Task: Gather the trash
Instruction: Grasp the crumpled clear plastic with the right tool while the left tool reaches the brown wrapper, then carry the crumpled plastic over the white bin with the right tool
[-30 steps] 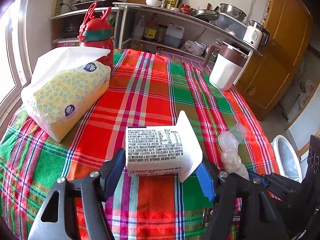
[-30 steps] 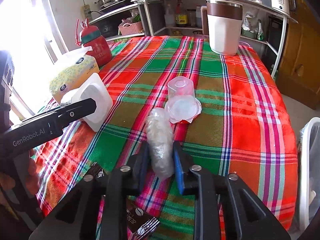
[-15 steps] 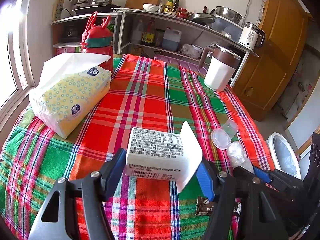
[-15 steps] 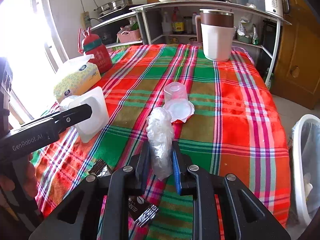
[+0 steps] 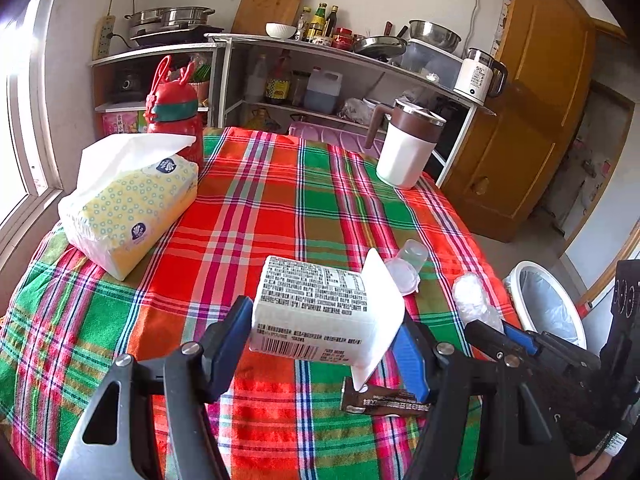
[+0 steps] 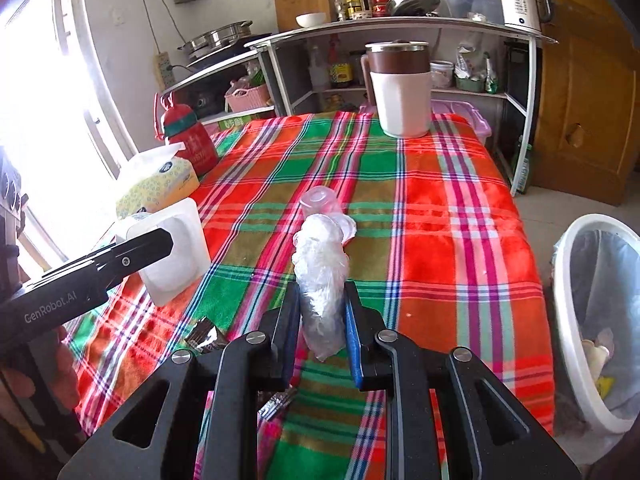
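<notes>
Nearest, the left claw [image 5: 320, 344] is clamped across the short sides of a white carton [image 5: 316, 312], held clear above the surface [image 5: 256, 208] with its printed label and barcode up and one flap sticking out to the right. The right claw [image 6: 322, 320] pinches a crumpled clear plastic bag [image 6: 320, 264] by its lower end, so the wad stands up between the pads. Both pieces seem lifted for carrying to the white bin [image 6: 576, 320], low at the right off the surface's edge. A dark wrapper [image 5: 384, 400] lies near; farther off, a clear cup [image 5: 414, 254] on its side with its peeled lid.
</notes>
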Demonstrator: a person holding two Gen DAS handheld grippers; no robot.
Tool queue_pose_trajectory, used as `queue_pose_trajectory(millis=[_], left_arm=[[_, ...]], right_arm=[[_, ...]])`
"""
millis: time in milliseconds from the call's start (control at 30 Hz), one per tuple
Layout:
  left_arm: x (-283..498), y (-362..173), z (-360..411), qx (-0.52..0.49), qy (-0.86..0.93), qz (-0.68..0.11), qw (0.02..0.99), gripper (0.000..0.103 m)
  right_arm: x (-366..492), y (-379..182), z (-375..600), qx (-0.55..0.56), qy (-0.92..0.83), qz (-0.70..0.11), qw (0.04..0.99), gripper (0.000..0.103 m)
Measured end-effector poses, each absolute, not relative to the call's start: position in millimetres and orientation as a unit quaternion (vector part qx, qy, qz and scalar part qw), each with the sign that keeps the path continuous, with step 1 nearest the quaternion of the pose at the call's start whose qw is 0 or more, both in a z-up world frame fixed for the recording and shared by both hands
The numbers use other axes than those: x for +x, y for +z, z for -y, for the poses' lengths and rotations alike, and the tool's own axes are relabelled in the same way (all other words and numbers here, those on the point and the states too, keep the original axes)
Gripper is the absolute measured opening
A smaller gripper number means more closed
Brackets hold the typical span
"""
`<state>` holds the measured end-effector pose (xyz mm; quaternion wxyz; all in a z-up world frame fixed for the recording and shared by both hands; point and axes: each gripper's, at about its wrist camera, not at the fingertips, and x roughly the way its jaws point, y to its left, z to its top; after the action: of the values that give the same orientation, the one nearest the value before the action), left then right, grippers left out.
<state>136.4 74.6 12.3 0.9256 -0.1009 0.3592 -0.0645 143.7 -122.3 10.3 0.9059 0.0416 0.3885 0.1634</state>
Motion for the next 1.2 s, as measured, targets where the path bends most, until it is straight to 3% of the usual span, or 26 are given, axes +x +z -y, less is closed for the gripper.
queue_pose_trajectory(millis=[1200], left_arm=[[126.9, 37.8, 124.5, -0.021, -0.245, -0.361, 0.9, 0.068]], right_arm=[[81.0, 32.6, 318.2, 0.11, 0.01, -0.353, 0.929, 0.022]])
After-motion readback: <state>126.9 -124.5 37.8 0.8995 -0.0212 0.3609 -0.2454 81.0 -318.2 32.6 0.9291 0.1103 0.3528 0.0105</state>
